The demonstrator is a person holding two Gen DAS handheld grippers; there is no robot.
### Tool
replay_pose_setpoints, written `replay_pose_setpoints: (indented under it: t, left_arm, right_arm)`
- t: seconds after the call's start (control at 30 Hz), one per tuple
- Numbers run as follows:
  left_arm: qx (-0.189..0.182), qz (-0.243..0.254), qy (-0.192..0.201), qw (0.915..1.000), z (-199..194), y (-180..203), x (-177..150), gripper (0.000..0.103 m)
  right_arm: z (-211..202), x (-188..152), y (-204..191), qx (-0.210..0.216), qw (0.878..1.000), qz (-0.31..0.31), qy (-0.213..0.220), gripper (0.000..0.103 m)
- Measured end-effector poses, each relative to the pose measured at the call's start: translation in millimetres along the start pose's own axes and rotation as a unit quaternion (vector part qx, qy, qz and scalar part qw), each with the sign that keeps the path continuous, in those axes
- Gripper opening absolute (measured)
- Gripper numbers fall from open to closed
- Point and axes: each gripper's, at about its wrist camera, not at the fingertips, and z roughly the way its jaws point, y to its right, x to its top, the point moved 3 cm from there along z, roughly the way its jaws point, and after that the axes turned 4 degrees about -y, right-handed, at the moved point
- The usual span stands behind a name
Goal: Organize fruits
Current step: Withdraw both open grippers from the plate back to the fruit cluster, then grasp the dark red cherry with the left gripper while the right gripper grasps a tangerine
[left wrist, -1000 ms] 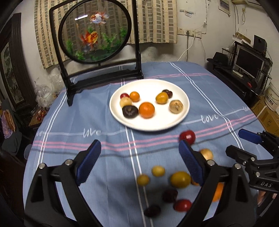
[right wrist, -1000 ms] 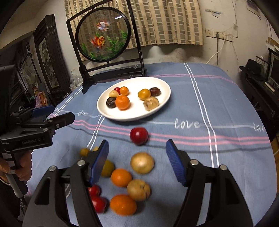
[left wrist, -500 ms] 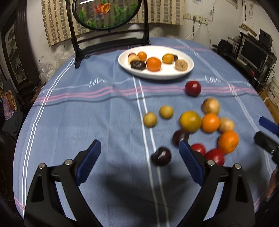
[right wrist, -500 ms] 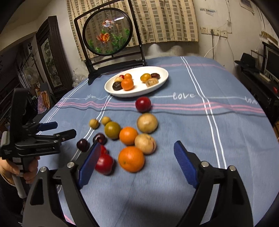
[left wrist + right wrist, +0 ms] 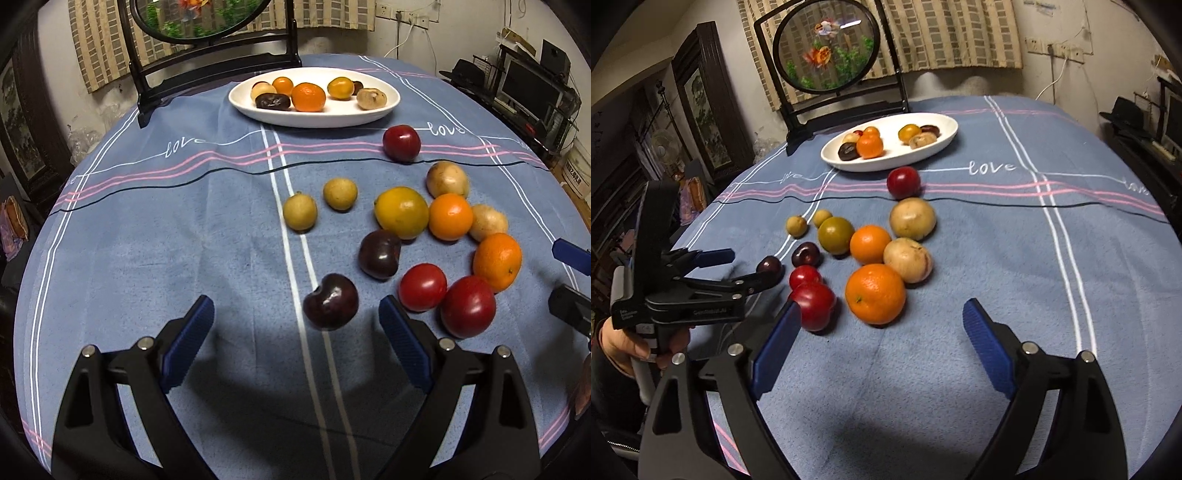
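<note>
Left gripper [image 5: 295, 332] gapes wide around a dark purple round plum [image 5: 331, 301], untouched; right gripper [image 5: 882, 341] stands wide and empty, near a large round orange [image 5: 875, 293].

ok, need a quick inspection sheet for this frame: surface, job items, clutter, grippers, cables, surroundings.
Surface: round table under a blue tablecloth with pink and white stripes.
Job's things: white plate at the far side holding several fruits; a dozen loose fruits on the cloth, among them a dark plum and a big orange.
Clutter: framed goldfish screen standing behind the plate.
Grippers: left gripper open, the dark plum just ahead of its fingers; right gripper open, near the big orange, nothing held.
Cables: white cord down the back wall.
Surroundings: curtain, monitor on shelving.
</note>
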Motion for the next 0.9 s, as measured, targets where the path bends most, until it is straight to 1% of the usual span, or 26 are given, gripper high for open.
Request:
replay_pose_setpoints:
  t: [0.13, 0.2, 0.27, 0.3, 0.33, 0.4, 0.43, 0.5, 0.63, 0.73, 0.9]
  left_arm:
    - [0.001, 0.000, -0.003, 1.0000, 5.3, 2.3, 0.1, 0.090]
    - [0.003, 0.003, 0.001, 1.0000, 7.9, 4.1, -0.3, 0.083]
    - [-0.004, 0.007, -0.002, 1.0000, 11.4, 6.3, -1.1, 0.071]
    - [-0.010, 0.007, -0.004, 0.9999, 12.4, 6.7, -1.5, 0.068]
    - [-0.019, 0.003, -0.003, 0.9998, 11.8, 6.4, -1.2, 0.063]
    - [-0.033, -0.004, -0.003, 0.9994, 12.0, 6.1, -0.7, 0.057]
    - [-0.034, -0.004, -0.003, 0.9994, 11.8, 6.5, -0.9, 0.056]
    - [-0.038, -0.004, -0.002, 0.9993, 11.4, 6.9, -1.4, 0.051]
    - [-0.055, -0.013, 0.006, 0.9984, 8.1, 6.2, -3.3, 0.034]
    - [-0.052, -0.017, 0.014, 0.9984, 3.9, 5.5, -4.5, 0.033]
    - [-0.055, -0.017, 0.016, 0.9982, 2.1, 5.1, -6.5, 0.033]
  right_arm:
    - [1.6, 0.1, 0.2, 0.000, 1.000, 0.000, -0.001, 0.089]
    - [4.9, -0.9, 0.0, 0.001, 1.000, -0.002, -0.009, 0.089]
    - [6.8, -1.4, -0.5, -0.001, 1.000, -0.006, -0.015, 0.089]
    - [7.9, -2.0, -1.1, -0.002, 1.000, -0.009, -0.017, 0.089]
    - [8.4, -2.0, -1.0, -0.002, 1.000, -0.010, -0.019, 0.089]
    - [9.4, -2.2, -1.2, -0.003, 1.000, -0.011, -0.022, 0.089]
    - [10.4, -2.2, -1.1, -0.005, 1.000, -0.012, -0.025, 0.089]
    - [11.7, -1.8, -1.4, -0.008, 0.999, -0.013, -0.031, 0.089]
    - [12.7, 0.9, -0.6, -0.017, 0.999, -0.015, -0.034, 0.089]
    - [14.0, 4.2, 3.3, -0.027, 0.999, -0.006, -0.035, 0.089]
    - [16.6, 5.9, 6.7, -0.047, 0.998, -0.003, -0.039, 0.089]
